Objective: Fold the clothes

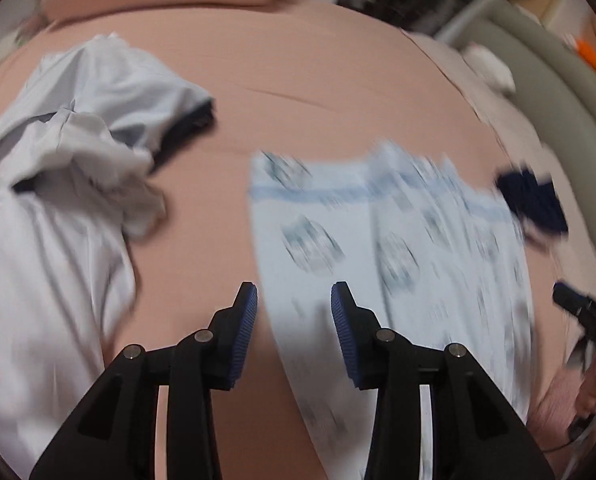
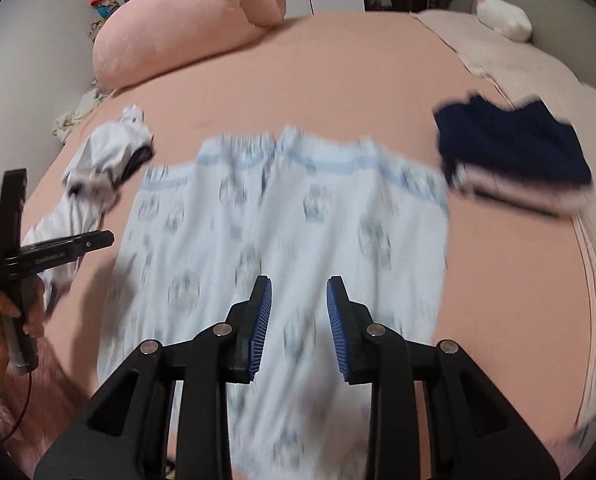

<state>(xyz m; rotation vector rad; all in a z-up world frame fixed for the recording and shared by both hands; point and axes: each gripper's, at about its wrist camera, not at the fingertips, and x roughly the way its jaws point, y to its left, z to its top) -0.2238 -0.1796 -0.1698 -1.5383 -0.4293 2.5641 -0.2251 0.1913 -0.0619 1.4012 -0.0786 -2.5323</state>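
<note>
On the pink bed [image 2: 338,80] lies a pale blue garment with a printed pattern [image 2: 281,232], spread out flat and blurry in both views. Its top edge has a blue band and points away from the cameras. The right gripper [image 2: 299,320] hangs over the near part of this garment with its jaws partly apart and nothing between them. The left gripper [image 1: 293,330] hangs above the garment's left edge, jaws partly apart too, and holds nothing. A crumpled white shirt [image 1: 69,152] sits to the left, apart from the garment. A folded dark blue pile [image 2: 514,152] rests just beside the garment's far right corner. A big pink pillow [image 2: 185,28] lies at the far side of the bed.
</note>
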